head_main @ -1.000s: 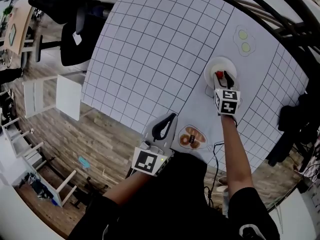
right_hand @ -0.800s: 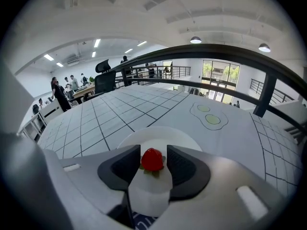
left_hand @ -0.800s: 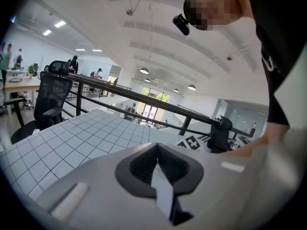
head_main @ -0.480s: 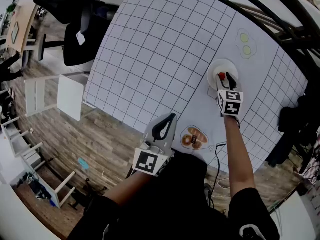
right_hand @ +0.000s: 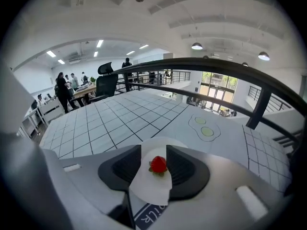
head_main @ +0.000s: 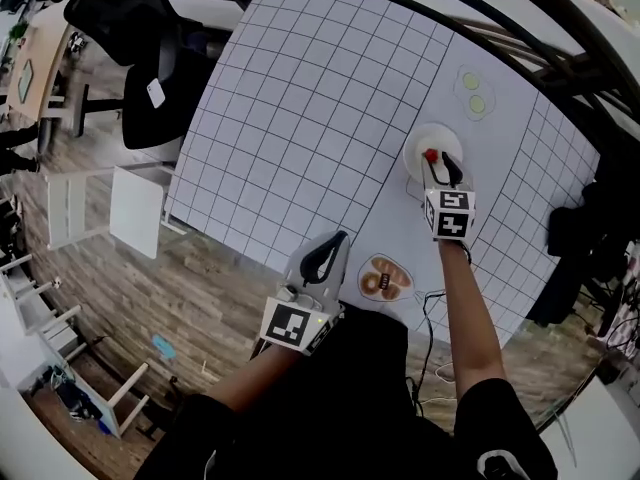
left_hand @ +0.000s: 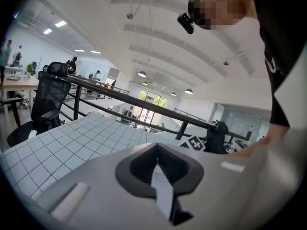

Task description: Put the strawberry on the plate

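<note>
One strawberry (right_hand: 158, 165) already sits on the plate (right_hand: 151, 191), so I judge the job done: my right fingers (right_hand: 188, 169), having just closed a little, stand spread and empty above it, left fingers (left_hand: 144, 169) pressed together.

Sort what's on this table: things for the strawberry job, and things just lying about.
For the job:
- strawberry, already lying on the plate
- plate

Lying about:
- green discs, beyond the plate
- brown snack, near the table's front edge
</note>
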### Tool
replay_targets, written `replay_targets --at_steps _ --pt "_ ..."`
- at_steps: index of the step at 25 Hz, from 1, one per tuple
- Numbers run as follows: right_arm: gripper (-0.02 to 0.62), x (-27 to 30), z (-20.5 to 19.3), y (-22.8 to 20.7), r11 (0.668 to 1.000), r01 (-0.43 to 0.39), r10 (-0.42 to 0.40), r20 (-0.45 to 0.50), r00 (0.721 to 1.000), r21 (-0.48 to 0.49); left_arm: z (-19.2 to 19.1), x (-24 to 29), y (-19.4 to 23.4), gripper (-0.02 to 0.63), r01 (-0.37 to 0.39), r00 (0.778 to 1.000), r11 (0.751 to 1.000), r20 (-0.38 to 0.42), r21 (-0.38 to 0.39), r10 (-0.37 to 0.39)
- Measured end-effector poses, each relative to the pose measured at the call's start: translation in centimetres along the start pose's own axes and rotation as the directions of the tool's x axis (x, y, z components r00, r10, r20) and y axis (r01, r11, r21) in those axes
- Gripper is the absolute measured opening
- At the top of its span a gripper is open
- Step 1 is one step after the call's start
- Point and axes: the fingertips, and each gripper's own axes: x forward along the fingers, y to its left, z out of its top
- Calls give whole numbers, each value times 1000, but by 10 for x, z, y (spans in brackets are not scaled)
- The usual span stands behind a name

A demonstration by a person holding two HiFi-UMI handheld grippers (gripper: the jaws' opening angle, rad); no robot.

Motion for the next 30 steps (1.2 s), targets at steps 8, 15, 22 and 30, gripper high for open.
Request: replay_targets --at_steps 8,15,22,30 --pt "161 -27 17 10 999 9 -11 43 999 32 9 -7 -10 8 53 998 999 20 8 -54" --pt "161 -62 33 22 996 45 -51 91 994 74 11 -13 -23 8 152 988 987 10 56 -153" --pt "161 -102 60 49 994 43 -60 165 985 100 27 -20 -34 8 220 975 970 11 100 -222" --pt "153 -149 73 69 987 96 -122 220 968 126 35 -48 -33 8 259 964 960 34 111 -264"
